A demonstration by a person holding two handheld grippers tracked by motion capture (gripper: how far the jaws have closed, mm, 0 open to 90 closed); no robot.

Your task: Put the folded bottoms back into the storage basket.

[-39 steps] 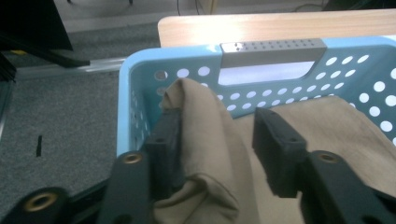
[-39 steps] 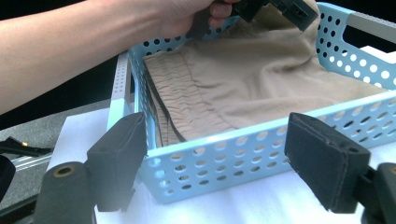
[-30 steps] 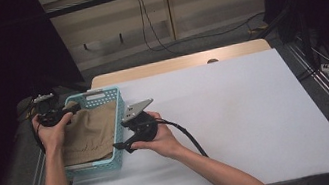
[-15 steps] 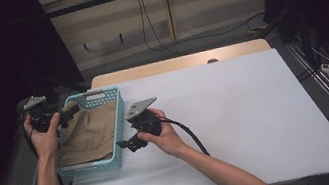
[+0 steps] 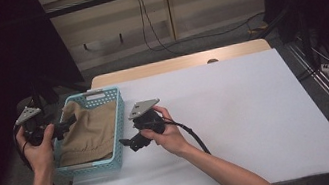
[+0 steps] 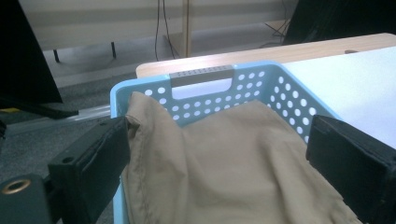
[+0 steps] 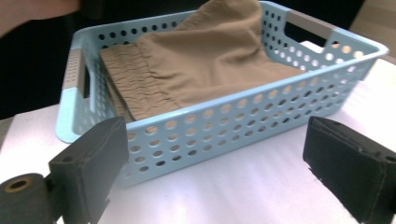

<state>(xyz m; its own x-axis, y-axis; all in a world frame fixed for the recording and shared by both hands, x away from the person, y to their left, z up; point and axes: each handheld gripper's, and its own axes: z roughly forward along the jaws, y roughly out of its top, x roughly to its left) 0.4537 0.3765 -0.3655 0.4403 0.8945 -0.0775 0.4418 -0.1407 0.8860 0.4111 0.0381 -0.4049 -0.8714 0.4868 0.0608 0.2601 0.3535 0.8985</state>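
Left gripper (image 5: 67, 123) farther out; one basket (image 5: 117, 131).

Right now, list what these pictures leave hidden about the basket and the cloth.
- Basket floor: all views, covered by the tan cloth.
- Cloth's near end: left gripper view, cut off by the bottom edge.
- Cloth's lower layers: right gripper view, hidden behind the basket wall.
- Garment type: folded, cannot tell.

Matt tan cloth (image 7: 219, 60) fills a glossy perforated plastic basket (image 7: 243, 116).
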